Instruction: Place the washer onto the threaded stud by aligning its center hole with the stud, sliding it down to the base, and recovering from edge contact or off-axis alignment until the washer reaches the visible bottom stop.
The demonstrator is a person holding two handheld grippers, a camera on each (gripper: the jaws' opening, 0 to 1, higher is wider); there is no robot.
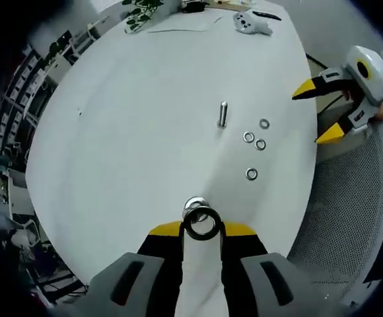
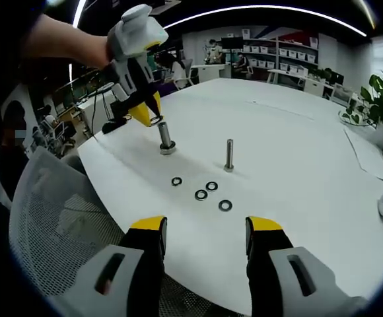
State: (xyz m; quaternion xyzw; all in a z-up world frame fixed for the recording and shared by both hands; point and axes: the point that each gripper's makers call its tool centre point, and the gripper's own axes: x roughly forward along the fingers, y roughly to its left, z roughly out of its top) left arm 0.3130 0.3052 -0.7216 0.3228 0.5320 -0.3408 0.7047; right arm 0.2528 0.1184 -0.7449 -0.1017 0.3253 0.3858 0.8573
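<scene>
Your left gripper (image 1: 201, 228) pinches a dark ring washer (image 1: 201, 223) above a stud (image 2: 166, 139). Your right gripper (image 2: 206, 232), at 6 o'clock, gapes empty.

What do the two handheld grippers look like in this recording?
Both match: the left gripper and right gripper have yellow-tipped black jaws rising from light grey moulded bodies with dark slots. Seen from across the table, each carries a pale grey housing on top.

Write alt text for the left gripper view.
The left hand-held gripper holds a washer just above a threaded stud on a white table. Farther off stand a second stud and four loose washers; the right hand-held gripper hangs open at the table's edge.
</scene>
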